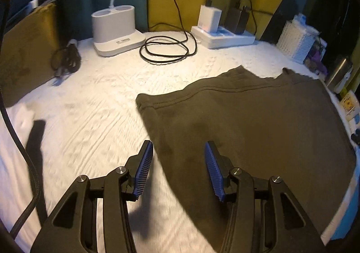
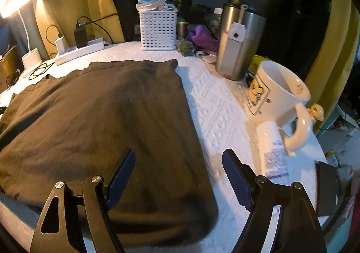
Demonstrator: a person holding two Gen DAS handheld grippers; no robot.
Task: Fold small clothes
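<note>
A dark olive-brown garment point(image 1: 258, 122) lies flat on the white textured table cover; it also shows in the right wrist view point(image 2: 101, 118), folded with a straight right edge. My left gripper point(image 1: 177, 152) is open and empty, hovering over the garment's near left edge. My right gripper point(image 2: 180, 158) is open and empty, hovering over the garment's near right edge, one finger above the cloth and one above the bare cover.
At the back stand a white lamp base point(image 1: 114, 28), a coiled black cable point(image 1: 166, 50) and a power strip with chargers point(image 1: 222, 32). On the right are a white basket point(image 2: 158, 28), a steel tumbler point(image 2: 238, 41), a white mug point(image 2: 279, 98) and a white tube point(image 2: 272, 147).
</note>
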